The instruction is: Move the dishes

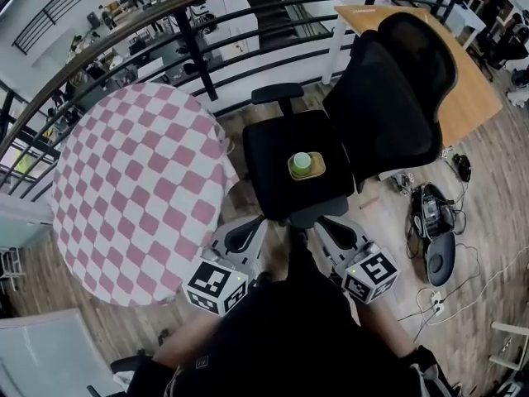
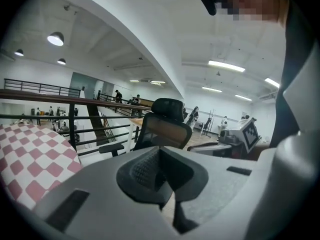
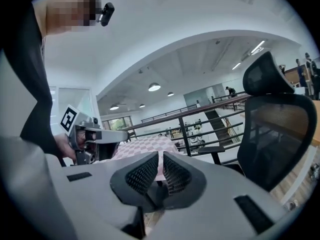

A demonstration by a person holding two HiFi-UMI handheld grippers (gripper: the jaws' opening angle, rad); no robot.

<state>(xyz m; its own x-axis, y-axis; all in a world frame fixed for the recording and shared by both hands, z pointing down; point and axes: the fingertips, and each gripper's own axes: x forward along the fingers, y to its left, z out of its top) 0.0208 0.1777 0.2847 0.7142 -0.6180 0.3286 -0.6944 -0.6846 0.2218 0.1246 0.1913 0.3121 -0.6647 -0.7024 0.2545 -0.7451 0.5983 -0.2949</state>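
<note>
A green cup (image 1: 302, 162) stands on a yellow-green plate (image 1: 318, 171) in the middle of a black office chair's seat (image 1: 273, 151). A round table with a pink and white checkered cloth (image 1: 136, 188) stands to the left of the chair. My left gripper (image 1: 246, 228) and right gripper (image 1: 332, 227) are held low, just short of the seat's front edge, and apart from the dishes. Both point upward and level, so their own views miss the dishes. The left gripper (image 2: 160, 156) has its pads together on nothing. The right gripper (image 3: 160, 160) is likewise shut and empty.
A dark railing (image 1: 198, 31) curves behind the table and chair, with a lower floor beyond it. A wooden desk (image 1: 463, 89) stands behind the chair's high backrest (image 1: 397, 98). Cables, a power strip and dark gear (image 1: 434, 238) lie on the wooden floor at right.
</note>
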